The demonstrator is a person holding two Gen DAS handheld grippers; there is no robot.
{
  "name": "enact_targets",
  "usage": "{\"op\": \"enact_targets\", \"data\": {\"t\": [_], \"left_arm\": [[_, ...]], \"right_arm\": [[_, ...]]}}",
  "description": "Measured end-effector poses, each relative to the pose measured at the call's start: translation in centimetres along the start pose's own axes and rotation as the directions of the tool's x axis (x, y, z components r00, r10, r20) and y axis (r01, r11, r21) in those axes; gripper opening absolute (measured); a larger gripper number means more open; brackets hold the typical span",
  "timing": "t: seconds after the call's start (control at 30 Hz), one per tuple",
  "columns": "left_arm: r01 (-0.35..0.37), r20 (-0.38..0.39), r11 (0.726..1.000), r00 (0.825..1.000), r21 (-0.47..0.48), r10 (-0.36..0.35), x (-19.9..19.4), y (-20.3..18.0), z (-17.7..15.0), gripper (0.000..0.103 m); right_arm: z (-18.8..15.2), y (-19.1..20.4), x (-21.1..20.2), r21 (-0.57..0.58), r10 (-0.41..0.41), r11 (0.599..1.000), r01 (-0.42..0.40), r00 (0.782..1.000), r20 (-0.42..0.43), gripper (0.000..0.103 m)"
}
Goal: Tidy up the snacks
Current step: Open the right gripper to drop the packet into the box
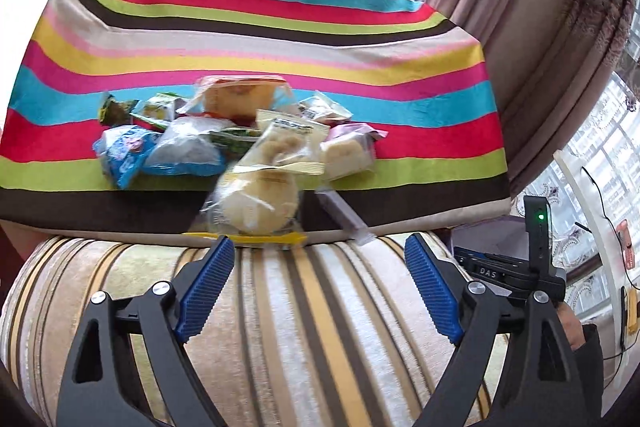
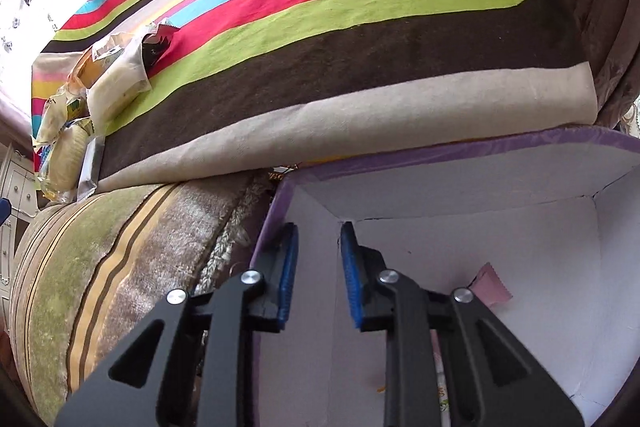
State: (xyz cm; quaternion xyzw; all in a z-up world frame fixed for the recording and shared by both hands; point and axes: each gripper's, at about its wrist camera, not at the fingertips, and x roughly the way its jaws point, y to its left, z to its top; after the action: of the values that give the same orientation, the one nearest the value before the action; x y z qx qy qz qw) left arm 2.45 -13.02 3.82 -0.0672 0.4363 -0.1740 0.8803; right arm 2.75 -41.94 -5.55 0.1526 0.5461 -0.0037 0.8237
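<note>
A pile of wrapped snacks (image 1: pixel 224 139) lies on a striped cloth (image 1: pixel 260 27) over a sofa seat. A clear pack with a pale bun (image 1: pixel 256 207) hangs at the cloth's front edge, blurred. My left gripper (image 1: pixel 320 259) is open and empty, just below that pack. My right gripper (image 2: pixel 319 247) straddles the left wall of a purple box (image 2: pixel 440 155), one finger outside and one inside, holding nothing; the jaws stand a narrow gap apart. A pink packet (image 2: pixel 494 285) lies inside the box. The snack pile also shows at the left of the right wrist view (image 2: pixel 100 79).
The striped velvet sofa front (image 1: pixel 300 327) curves below the cloth. Curtains (image 1: pixel 540 27) and a window stand at the right. The other gripper's body (image 1: pixel 536 251) shows at the right of the left wrist view, by the purple box (image 1: pixel 488 239).
</note>
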Motion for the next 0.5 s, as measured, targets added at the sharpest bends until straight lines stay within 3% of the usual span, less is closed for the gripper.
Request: {"op": "enact_targets", "data": {"t": [0.07,0.13,0.17,0.33,0.5], "left_arm": [[-0.018,0.008,1.000,1.000,-0.011,0.018,-0.3,0.9,0.1,0.083],[-0.055,0.029,0.998,0.998,-0.005,0.055,-0.6,1.6,0.2,0.083],[-0.058,0.035,0.998,0.998,-0.006,0.058,-0.8,2.1,0.2,0.083],[-0.058,0.043,0.998,0.997,-0.036,0.059,-1.3,4.2,0.0,0.081],[-0.032,0.046,0.995,0.998,-0.098,0.037,-1.6,6.2,-0.1,0.071]], "right_arm": [[-0.2,0.0,-0.3,0.010,-0.008,1.000,0.008,1.000,0.007,0.025],[-0.6,-0.7,-1.5,0.058,-0.063,0.996,0.061,0.997,0.036,0.049],[-0.9,-0.8,-2.4,0.065,-0.103,0.993,0.099,0.993,0.062,0.067],[-1.5,1.1,-7.3,0.040,-0.166,0.986,0.162,0.972,0.165,0.072],[-0.5,3.6,-11.0,0.008,-0.100,0.995,0.102,0.960,0.260,0.076]]}}
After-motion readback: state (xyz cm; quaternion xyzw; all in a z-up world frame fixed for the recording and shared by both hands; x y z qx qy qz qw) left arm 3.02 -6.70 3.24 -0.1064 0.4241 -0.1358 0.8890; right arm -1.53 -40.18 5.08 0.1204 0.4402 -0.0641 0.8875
